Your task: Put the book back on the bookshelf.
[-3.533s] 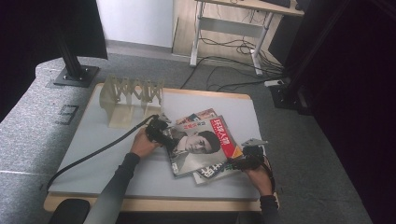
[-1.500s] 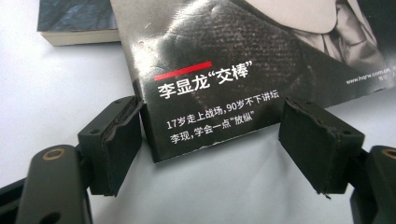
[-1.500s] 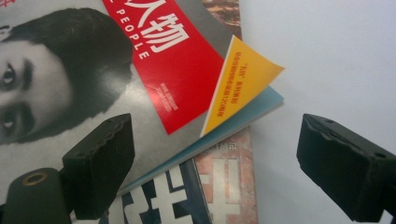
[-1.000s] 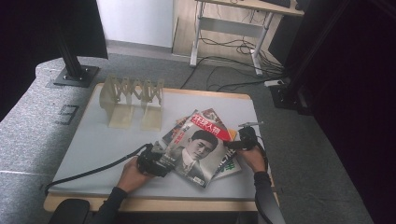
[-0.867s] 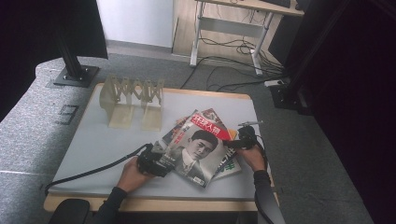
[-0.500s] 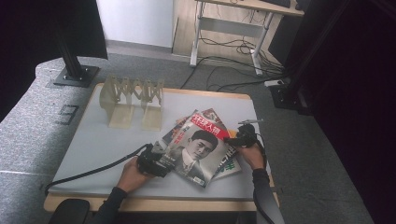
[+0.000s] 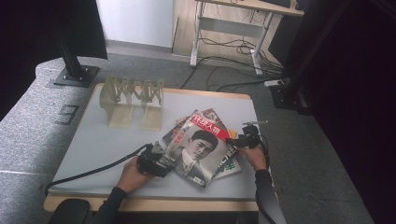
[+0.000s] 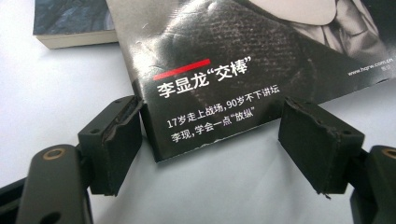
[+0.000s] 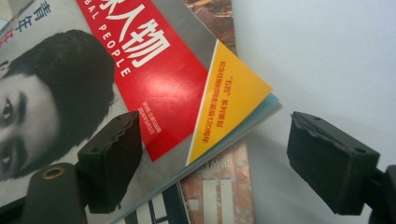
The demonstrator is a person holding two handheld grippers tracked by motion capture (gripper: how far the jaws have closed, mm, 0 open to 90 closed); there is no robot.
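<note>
The step in hand looks like taking the top magazine (image 7: 201, 150) by two opposite corners so it can be lifted or squared on the pile, and to do that well each gripper should slide in low and level, so one jaw passes under the cover corner and the other over it, closing only once the paper sits well between the pads; both should then rise together, since a thin glossy magazine will sag or slip off if one side leads. The top magazine lies on the pale table (image 7: 93, 140), in front of and to the right of the wooden rack (image 7: 133, 100), tilted on a small pile of other magazines (image 7: 229, 164) that peep out beneath it. The left gripper (image 8: 210, 140) stands wide open and holds nothing: the cover's near dark corner points into the gap between its jaws, with the left jaw touching or all but touching the cover's edge and the right jaw well clear. The right gripper (image 9: 215, 158) is also wide open and empty (its camera looks down onto the red and yellow corner): the left jaw overlaps the cover, though I cannot tell whether it touches, and the right jaw hangs over bare table beside the pile.
</note>
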